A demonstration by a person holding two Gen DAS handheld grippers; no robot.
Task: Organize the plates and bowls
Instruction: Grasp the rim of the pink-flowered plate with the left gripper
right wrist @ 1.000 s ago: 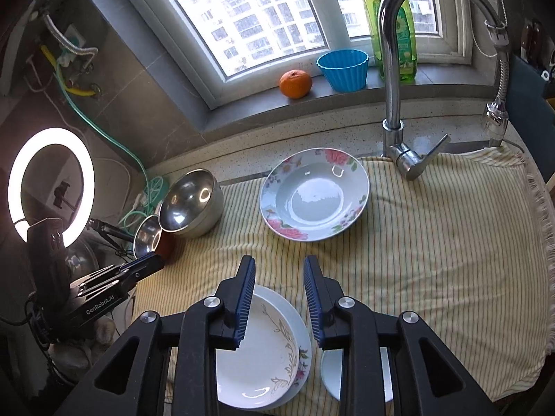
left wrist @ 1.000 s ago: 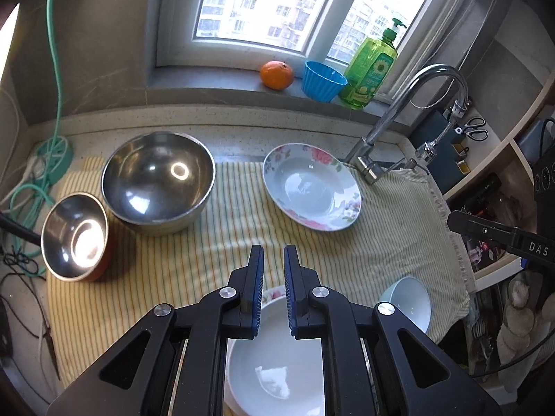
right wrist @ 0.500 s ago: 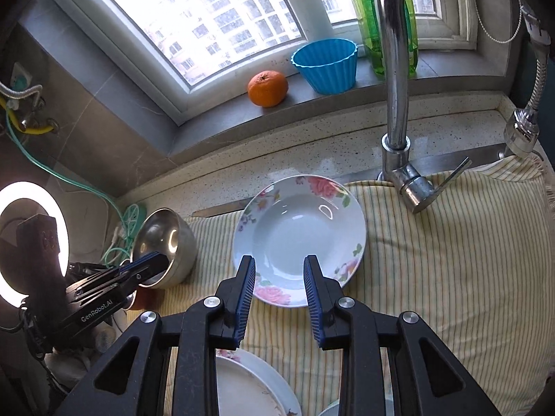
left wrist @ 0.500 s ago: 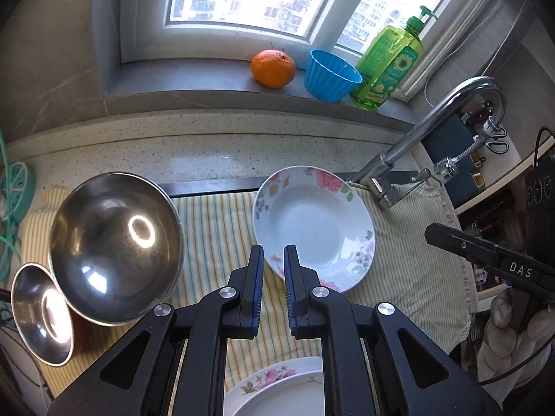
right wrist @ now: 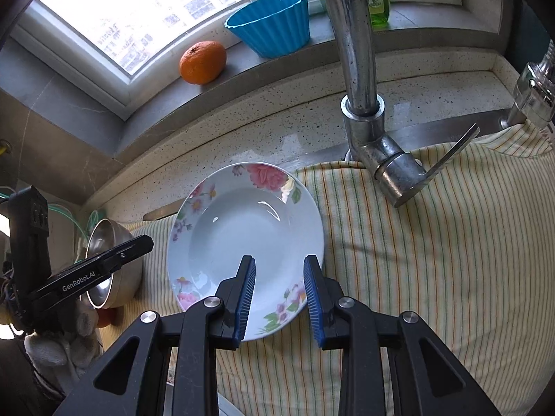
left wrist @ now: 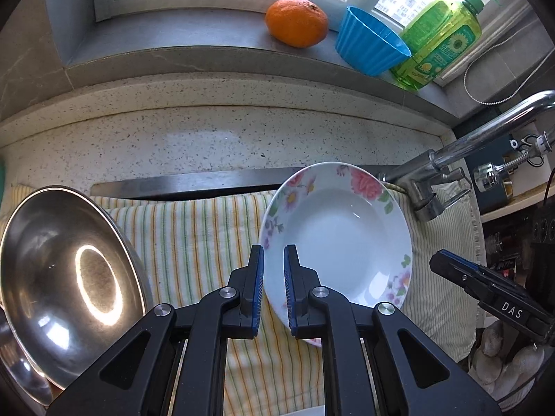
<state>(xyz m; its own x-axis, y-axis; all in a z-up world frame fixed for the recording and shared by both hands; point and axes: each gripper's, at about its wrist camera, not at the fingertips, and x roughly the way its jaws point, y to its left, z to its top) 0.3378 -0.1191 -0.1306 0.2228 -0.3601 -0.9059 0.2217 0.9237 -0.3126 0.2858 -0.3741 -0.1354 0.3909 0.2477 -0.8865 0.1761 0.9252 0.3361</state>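
Floral plate [right wrist: 249,239], white well, pink roses on rim, lies flat on the striped cloth [right wrist: 433,260], just left of the tap [right wrist: 367,118] base. In the left wrist view the plate [left wrist: 338,239] sits right of centre, its far rim near the steel sink edge.

Right gripper [right wrist: 279,294] over the plate's near rim; jaws apart with a clear gap, nothing between them. Blue ribbed pads on the inner faces. Cannot tell whether the tips touch the plate.

Left gripper [left wrist: 274,291] at the plate's near-left rim; jaws nearly together, a narrow slit left, the rim showing through it. Cannot tell if they pinch the rim.

Steel bowl [left wrist: 66,277], large, on the cloth well left of the plate; a bright ring reflection in its base. In the right wrist view the bowl [right wrist: 104,239] is partly behind the left gripper's body.

Cloth [left wrist: 194,235] yellow-green striped, covering the sink area.

On the sill behind: orange [left wrist: 296,22], blue cup [left wrist: 371,46] beside it, green soap bottle [left wrist: 440,46] next right, touching or nearly touching the cup.
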